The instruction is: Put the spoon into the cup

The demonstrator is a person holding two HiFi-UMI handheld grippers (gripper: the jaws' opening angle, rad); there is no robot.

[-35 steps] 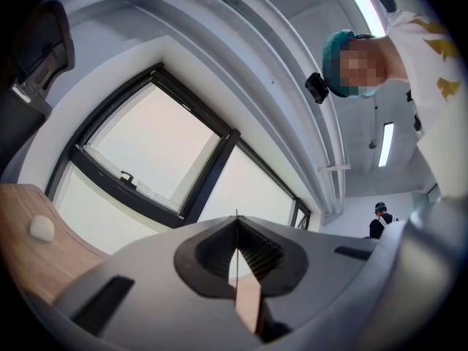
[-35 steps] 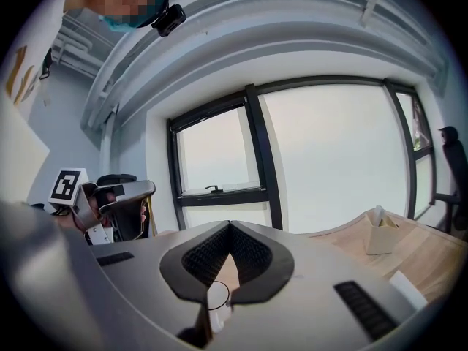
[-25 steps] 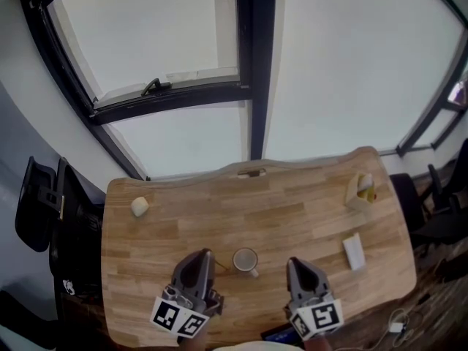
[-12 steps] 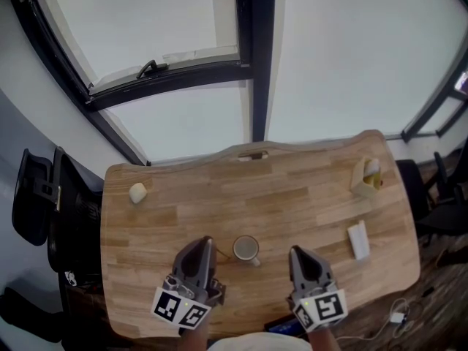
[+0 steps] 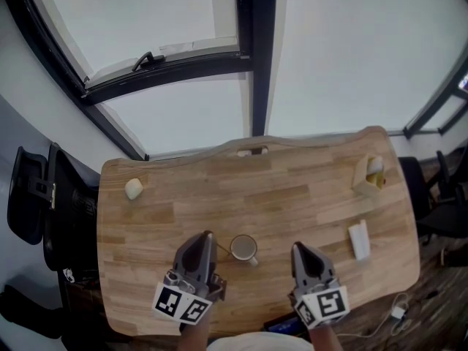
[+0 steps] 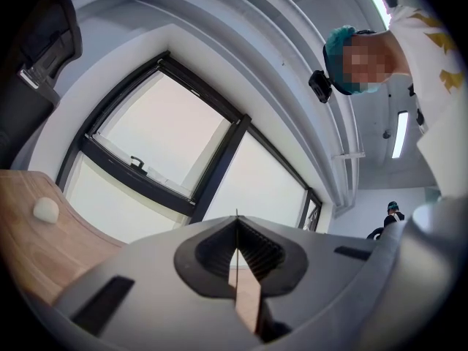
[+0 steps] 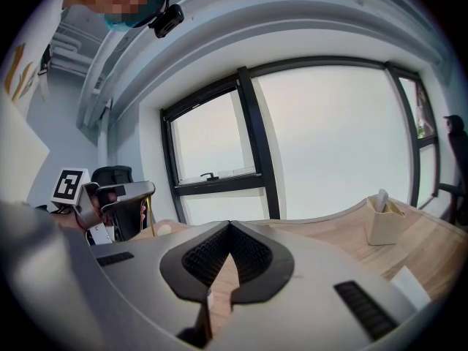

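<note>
A pale cup [image 5: 244, 248] with a handle stands on the wooden table [image 5: 292, 196] near its front edge. My left gripper [image 5: 208, 237] hovers just left of the cup, shut on a thin golden spoon [image 5: 221, 249] that reaches toward the cup's rim. In the left gripper view the spoon [image 6: 236, 212] shows edge-on as a fine line between the closed jaws of the left gripper [image 6: 236, 221]. The right gripper view shows the left gripper [image 7: 139, 190] with the spoon [image 7: 152, 221] hanging below it. My right gripper [image 5: 297, 246] [image 7: 229, 225] is right of the cup, shut and holding nothing.
A small cream lump [image 5: 133, 189] lies at the table's far left. A cream holder [image 5: 368, 175] stands at the far right corner, a white folded object [image 5: 358, 240] nearer the front. A black chair [image 5: 29, 203] stands left of the table, windows behind it.
The head view has tilted slightly, so the table sits higher in the picture. Both grippers stay on either side of the cup, the left a touch lower with the spoon.
</note>
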